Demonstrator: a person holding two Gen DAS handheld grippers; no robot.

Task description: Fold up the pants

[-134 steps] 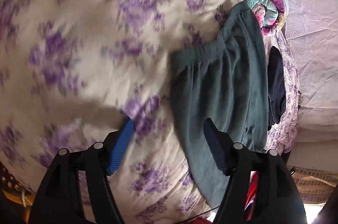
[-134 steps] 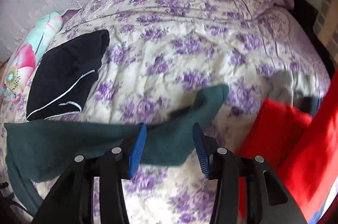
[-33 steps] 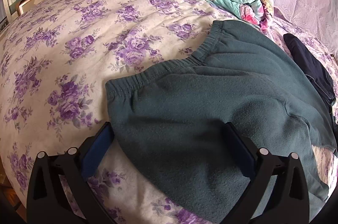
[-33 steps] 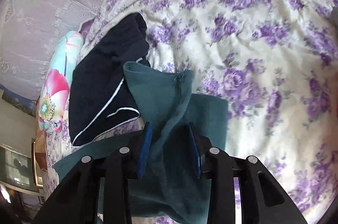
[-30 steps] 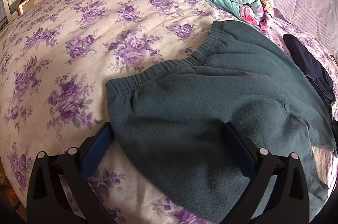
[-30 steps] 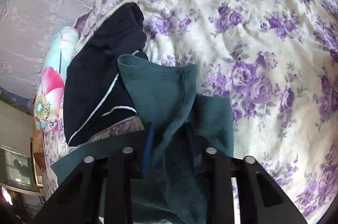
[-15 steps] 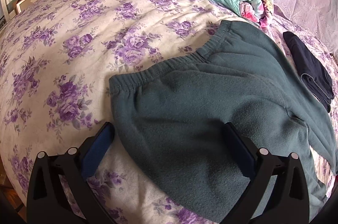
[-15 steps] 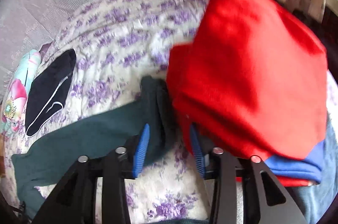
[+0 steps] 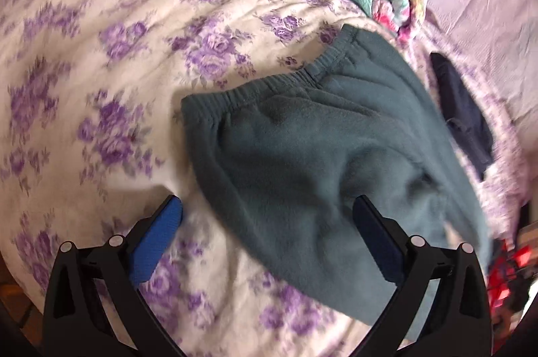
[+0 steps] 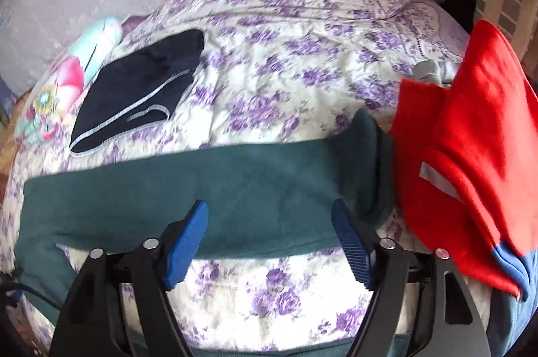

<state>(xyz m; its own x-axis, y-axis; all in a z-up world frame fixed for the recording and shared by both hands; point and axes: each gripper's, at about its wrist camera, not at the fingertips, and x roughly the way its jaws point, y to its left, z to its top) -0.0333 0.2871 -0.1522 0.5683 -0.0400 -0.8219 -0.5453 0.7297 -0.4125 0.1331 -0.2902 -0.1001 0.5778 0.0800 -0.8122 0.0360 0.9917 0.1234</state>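
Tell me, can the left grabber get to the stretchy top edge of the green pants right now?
Probably yes. The left gripper is open, its fingers straddling the green pants. The waistband lies flat on the bedspread just ahead, with nothing lying on it.

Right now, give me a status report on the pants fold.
Left gripper open, right gripper open, neither holding. Green pants flat on bed, legs stretched out, unfolded. Red garment at the cuff end.
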